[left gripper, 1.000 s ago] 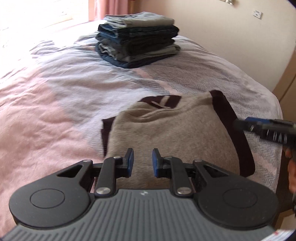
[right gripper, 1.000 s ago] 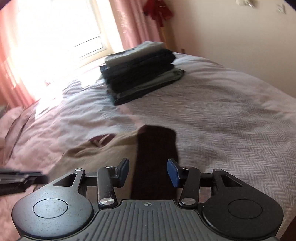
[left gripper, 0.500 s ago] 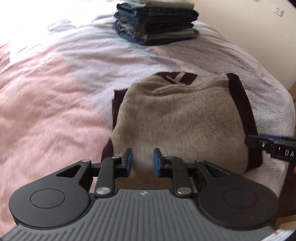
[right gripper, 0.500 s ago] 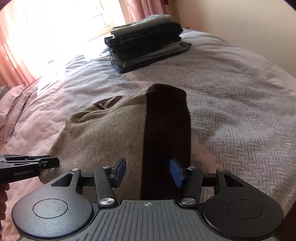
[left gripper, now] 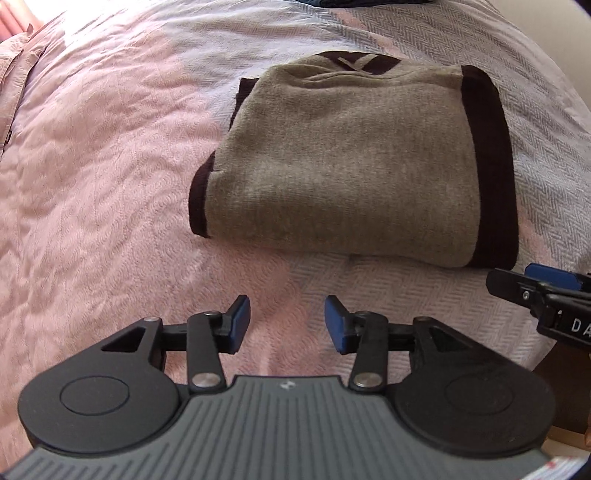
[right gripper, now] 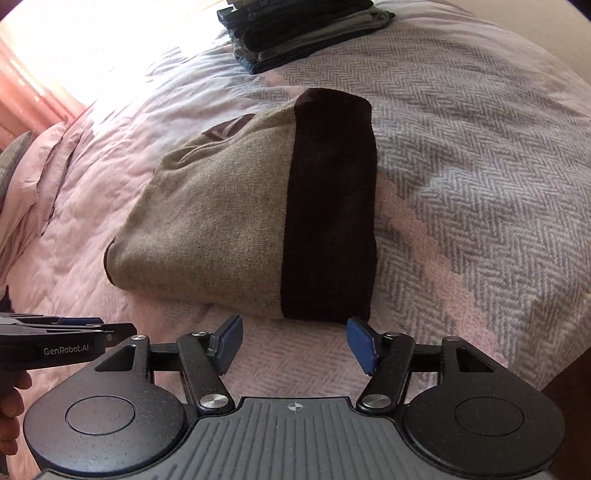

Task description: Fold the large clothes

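Left wrist view looks steeply down on the bed, where a pink, wavy-quilted cover gives way toward the right to a grey herringbone weave. Its own left tongs stand over bare cover just short of the folded sweater; their blue pads are apart and widening, with nothing between them. That sweater lies flat as a soft, fuzzy taupe rectangle, edged in dark maroon bands along both sides, its collar at the far edge. Right of it, the right tongs reach in near its near right corner.

Right wrist view shows the left tongs at the left, a hand behind them. The right tongs, parted and opening wider, hover empty just before the maroon band. A stack of folded dark clothes sits well beyond.
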{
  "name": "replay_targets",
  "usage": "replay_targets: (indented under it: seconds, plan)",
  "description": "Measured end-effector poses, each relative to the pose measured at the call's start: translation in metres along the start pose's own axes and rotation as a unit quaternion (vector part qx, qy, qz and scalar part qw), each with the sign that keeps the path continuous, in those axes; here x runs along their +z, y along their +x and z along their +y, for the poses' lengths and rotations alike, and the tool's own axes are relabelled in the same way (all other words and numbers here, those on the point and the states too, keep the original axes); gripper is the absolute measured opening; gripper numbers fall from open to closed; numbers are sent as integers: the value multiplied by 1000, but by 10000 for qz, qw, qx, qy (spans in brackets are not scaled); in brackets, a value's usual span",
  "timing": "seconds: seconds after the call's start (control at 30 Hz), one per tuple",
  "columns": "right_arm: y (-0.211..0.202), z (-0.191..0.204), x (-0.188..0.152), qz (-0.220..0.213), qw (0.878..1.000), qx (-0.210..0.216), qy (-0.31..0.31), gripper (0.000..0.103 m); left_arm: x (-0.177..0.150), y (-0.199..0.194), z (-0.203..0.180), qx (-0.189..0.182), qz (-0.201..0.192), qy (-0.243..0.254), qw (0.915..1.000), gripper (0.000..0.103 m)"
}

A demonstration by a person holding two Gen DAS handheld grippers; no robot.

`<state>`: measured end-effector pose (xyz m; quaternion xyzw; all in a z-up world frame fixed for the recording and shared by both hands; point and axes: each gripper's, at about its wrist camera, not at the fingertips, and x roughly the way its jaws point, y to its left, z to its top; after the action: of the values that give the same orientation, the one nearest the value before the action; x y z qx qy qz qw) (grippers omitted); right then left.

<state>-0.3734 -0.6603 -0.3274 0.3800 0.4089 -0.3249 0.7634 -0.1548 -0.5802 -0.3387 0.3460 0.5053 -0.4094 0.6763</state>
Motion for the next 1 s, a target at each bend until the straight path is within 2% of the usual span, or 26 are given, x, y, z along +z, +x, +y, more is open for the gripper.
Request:
replay_targets:
  seconds: [0.17,0.27,0.33,0.37,0.4,0.47,0.5,0.57,0.7,0.77,0.83,0.9,0.93,0.97,1.0]
  plan:
    - [0,-1,1,51,10000,48,-46,60,0,-1,2,-79,-51,-25,10000,42]
    - [-8,-11,7,-317,9994,124,32,60,3,-15,23,-521,-626,-58,9967,43]
    - [-14,-24,17,-648,9976,150,208,60,14,-17,49,-706,-1053,-206,9917,55]
    - [-14,-32,25,-721,9966,207,330,60,22,-13,63,-783,-1159,-284,9898,69]
    - [-12,-41,30,-771,9954,318,470,61,32,-6,79,-909,-1266,-387,9870,76]
    - [0,-65,42,-856,9907,612,861,64,51,14,103,-1220,-1170,-546,9841,76]
    - [9,-76,47,-854,9874,785,1075,68,62,28,113,-1569,-1080,-564,9801,80]
    - [29,-98,57,-788,9791,1056,1546,70,78,54,125,-2002,-907,-658,9733,82]
    - [66,-128,64,-610,9534,1874,2284,71,99,106,137,-3032,-490,-756,9487,82]
    - [80,-134,65,-505,9451,2109,2447,71,104,125,139,-3293,-345,-918,9391,82]
    - [88,-134,69,-478,9442,2251,2355,71,105,134,143,-3636,-426,-1068,9244,82]
    - [95,-134,72,-463,9437,2362,2270,70,104,140,144,-3860,-408,-1218,9135,81]
    - [98,-135,74,-461,9416,2464,2250,70,104,142,142,-3951,-421,-1213,9096,78]
    - [102,-135,75,-462,9385,2560,2272,65,104,142,139,-3960,-434,-1147,9100,70]
    - [106,-135,75,-422,9347,2637,2346,61,104,142,134,-3913,-441,-1023,9135,67]
